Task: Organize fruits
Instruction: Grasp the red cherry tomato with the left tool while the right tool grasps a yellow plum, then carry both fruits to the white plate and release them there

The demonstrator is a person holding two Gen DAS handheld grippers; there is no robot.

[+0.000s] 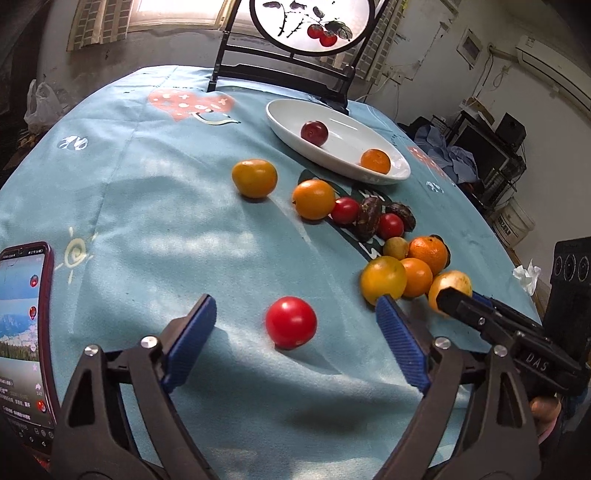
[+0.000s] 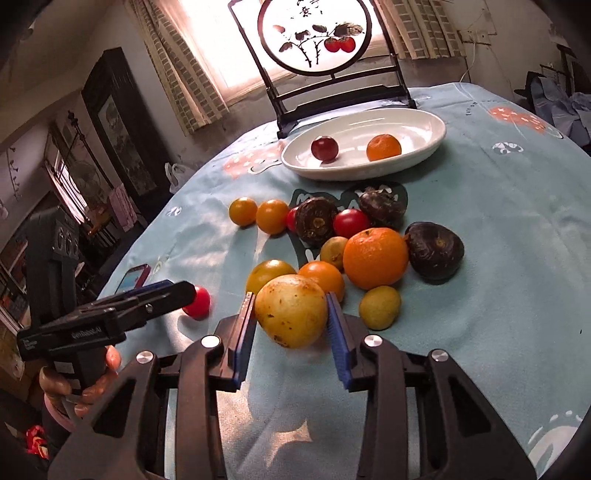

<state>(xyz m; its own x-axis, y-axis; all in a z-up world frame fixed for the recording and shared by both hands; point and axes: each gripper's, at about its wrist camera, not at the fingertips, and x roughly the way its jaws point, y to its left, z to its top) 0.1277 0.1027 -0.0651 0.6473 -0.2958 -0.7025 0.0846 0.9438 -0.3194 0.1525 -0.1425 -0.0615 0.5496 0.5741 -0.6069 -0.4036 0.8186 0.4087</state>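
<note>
Setting: blue printed tablecloth (image 1: 155, 221) on a round table, a window and a painted round screen (image 2: 314, 33) at the far side; a phone (image 1: 26, 325) lies at the left gripper's left.
Left gripper (image 1: 295, 325): jaws wide apart, holding nothing; a red tomato (image 1: 291, 322) sits on the cloth between the blue pads, clear of both.
Right gripper (image 2: 291, 321): jaws narrowed onto a pale yellow fruit (image 2: 291, 310), both pads at its flanks and seemingly touching; whether it is lifted off the cloth cannot be told.
Loose fruit: just beyond the right gripper's tips, a yellow-orange fruit (image 2: 271, 275) and a small orange one (image 2: 323, 278) sit right behind the yellow fruit; a large orange (image 2: 375, 256) and dark brown fruits (image 2: 434, 254) lie farther ahead, a small green-yellow fruit (image 2: 380, 306) just to the right.
Destination: white oval dish (image 2: 424, 129), well ahead of both grippers, already holding a dark red fruit (image 2: 324, 147) and an orange (image 2: 383, 147).
Step, judged: grasp of the yellow fruit for transfer to the dish; most fruit still lies loose.
Risk 1: round, smooth skin held on a narrow band of pad could slip or roll out on lifting.
Risk 2: neighbours crowding the fruit may be nudged and roll across the cloth.
Risk 3: the two grippers work near each other, so a crossing path could clip the other tool.
Risk 4: the tomato may squirt away if the left pads meet it off-centre.
</note>
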